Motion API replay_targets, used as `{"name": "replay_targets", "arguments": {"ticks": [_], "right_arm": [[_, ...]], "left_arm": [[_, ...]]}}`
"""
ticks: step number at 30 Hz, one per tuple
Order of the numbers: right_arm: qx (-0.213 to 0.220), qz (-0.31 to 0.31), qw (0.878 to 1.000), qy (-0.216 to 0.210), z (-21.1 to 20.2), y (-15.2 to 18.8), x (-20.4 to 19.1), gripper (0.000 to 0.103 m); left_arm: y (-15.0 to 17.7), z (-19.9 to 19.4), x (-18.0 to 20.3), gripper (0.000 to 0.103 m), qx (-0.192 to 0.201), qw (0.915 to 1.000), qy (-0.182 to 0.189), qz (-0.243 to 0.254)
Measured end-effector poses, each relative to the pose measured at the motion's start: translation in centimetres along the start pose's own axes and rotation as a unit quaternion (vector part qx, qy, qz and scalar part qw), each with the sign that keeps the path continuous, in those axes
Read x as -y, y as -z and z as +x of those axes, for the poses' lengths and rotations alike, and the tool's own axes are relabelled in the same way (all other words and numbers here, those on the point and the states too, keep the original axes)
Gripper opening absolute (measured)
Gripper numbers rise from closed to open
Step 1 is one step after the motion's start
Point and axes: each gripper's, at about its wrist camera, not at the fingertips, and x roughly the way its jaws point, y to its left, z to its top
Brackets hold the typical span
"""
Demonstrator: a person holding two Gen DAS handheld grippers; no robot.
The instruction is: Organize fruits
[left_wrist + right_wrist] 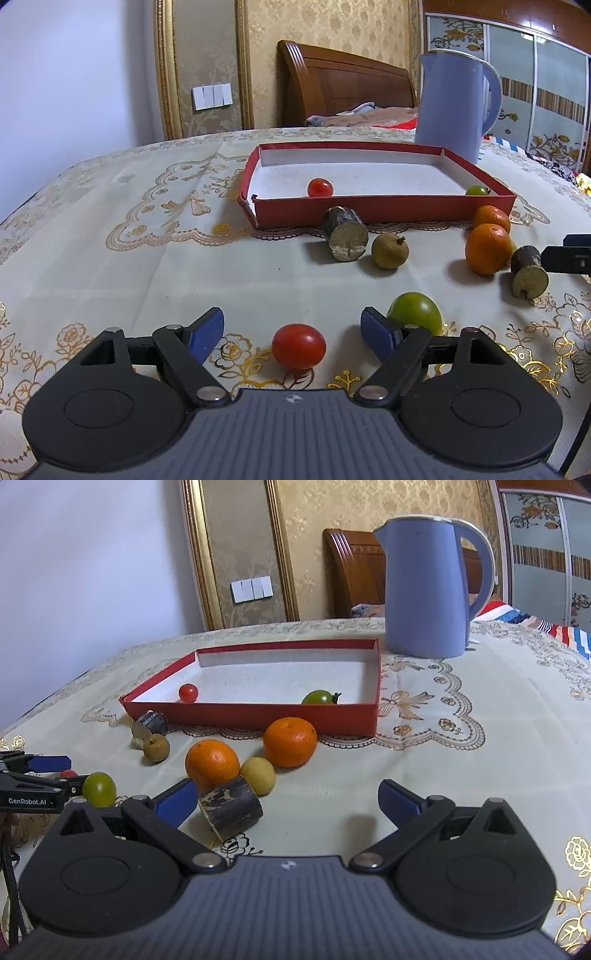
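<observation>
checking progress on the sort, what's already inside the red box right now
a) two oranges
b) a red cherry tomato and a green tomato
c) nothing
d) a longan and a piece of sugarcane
b: the red box holds only a red cherry tomato near one corner and a green tomato by its near wall, while both oranges lie outside on the tablecloth.

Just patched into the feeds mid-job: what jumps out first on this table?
The shallow red cardboard tray with a white floor sits mid-table, holding just a small red cherry tomato and a green tomato. Behind its far right corner stands a tall pale-blue plastic kettle. In front of the tray, two bright orange tangerines lie loose on the cloth, and the open left claw brackets another red cherry tomato.
</observation>
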Motion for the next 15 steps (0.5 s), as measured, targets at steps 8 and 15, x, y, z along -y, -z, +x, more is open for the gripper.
{"name": "replay_targets", "arguments": {"ticks": [8,15], "right_arm": [[-0.038,-0.033,0.999,-0.014,1.4,-0.3,-0.9,0.093],[-0.049,-0.055,0.997,-0.016,2.2,-0.6,-2.0,0.081]], "left_arm": [[0.0,0.0,-0.2,0.081,-0.002,1.0000,0.001,-0.005],[0.0,0.1,-0.3,0.081,-0.003,1.0000,0.005,-0.007]]}}
